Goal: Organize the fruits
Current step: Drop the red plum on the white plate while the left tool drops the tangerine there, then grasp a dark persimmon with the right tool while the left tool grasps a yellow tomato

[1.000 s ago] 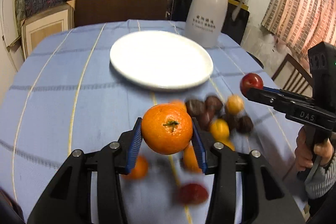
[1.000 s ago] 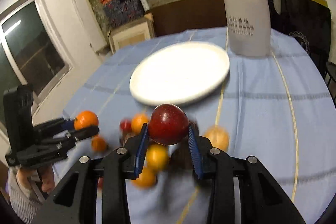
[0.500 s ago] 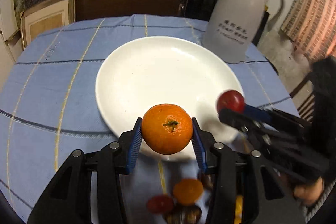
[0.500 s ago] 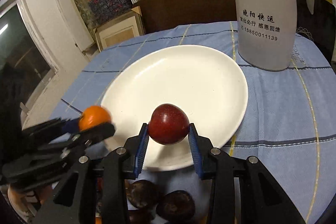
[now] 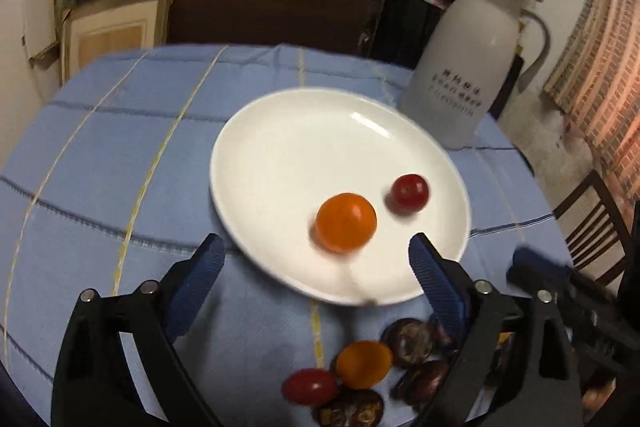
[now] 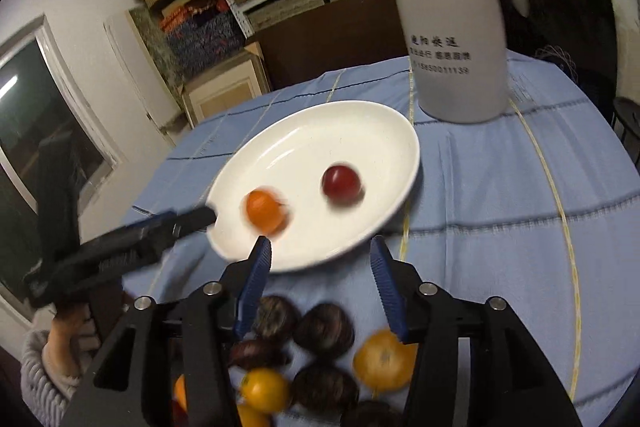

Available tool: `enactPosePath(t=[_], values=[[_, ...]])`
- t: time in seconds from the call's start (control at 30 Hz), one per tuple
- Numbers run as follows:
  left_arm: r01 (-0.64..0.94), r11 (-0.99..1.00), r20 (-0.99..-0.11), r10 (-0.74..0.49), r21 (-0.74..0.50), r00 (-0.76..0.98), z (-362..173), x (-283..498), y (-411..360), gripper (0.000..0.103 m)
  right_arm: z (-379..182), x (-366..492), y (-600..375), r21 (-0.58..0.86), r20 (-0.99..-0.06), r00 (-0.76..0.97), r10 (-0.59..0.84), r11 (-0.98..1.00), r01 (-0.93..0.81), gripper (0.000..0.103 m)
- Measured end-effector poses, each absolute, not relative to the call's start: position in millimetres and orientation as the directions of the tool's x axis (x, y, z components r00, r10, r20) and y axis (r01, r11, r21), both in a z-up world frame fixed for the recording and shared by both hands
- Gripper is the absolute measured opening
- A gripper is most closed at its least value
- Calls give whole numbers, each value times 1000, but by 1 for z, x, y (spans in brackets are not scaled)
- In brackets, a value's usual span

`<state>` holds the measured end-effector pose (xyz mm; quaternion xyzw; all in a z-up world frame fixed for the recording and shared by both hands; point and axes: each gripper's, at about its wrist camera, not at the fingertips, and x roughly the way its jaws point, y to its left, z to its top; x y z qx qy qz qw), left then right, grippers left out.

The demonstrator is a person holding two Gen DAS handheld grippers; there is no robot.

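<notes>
Both the left gripper (image 5: 314, 255) and right gripper (image 6: 318, 259) are opening, empty, just short of the white plate (image 5: 256, 147), where the round, roll-prone mandarin (image 5: 346, 222) and firm plum (image 5: 409, 192) lie; grip across their widest middle.

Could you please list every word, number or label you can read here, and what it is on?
"15850011139": bottom line of print on the tall white plastic jug.
Two lines of Chinese characters above it on the jug: too blurred to read reliably.
Nothing else bears readable text.

Blurred and cut-off fruit

Orange (image 5: 346, 222) and plum (image 6: 341, 183) smear on the plate; fruit pile (image 6: 320, 359) cut off at six o'clock.
</notes>
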<state>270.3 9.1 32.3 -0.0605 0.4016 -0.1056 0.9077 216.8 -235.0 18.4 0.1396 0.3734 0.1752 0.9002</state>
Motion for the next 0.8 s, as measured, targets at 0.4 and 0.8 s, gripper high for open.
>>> enactPosePath(t=[0.4,0.8], values=[[96,988,-679,-150,-118,719,24,179,49,90,-3,161,-263,354,-632,681,369,920,-170,54],[114,993,-739,-106,-40,665,-17,150,57,90,-31,133,-261,269,-711,633,306,950,-157,54]])
